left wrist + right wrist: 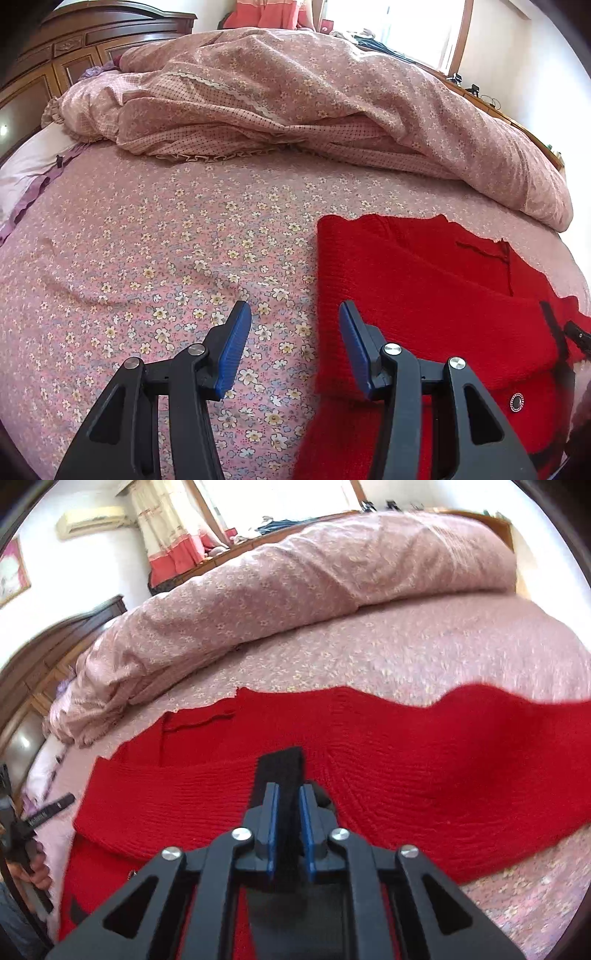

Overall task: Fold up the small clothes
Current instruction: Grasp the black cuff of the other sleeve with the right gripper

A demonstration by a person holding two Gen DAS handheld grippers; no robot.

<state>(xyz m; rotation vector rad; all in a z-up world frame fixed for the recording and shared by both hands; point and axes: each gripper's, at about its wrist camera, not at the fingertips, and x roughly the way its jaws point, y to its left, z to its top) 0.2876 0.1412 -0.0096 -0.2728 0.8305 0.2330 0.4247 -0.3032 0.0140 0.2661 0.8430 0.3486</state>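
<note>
A red knit sweater (pixel 424 295) with black trim and a round metal button lies on the flowered bed sheet (pixel 166 258). My left gripper (pixel 295 314) is open and empty, hovering just above the sweater's left edge. In the right wrist view the sweater (pixel 406 768) spreads wide, its right part lifted and blurred. My right gripper (pixel 288 794) is shut on the sweater's black trim strip (pixel 282 771) and holds it up over the red fabric.
A bunched pink floral duvet (pixel 314 92) lies across the far side of the bed. A dark wooden headboard (pixel 74 48) stands at the left, with a white pillow (pixel 29 162) below it. A window with red curtains (pixel 173 546) is behind.
</note>
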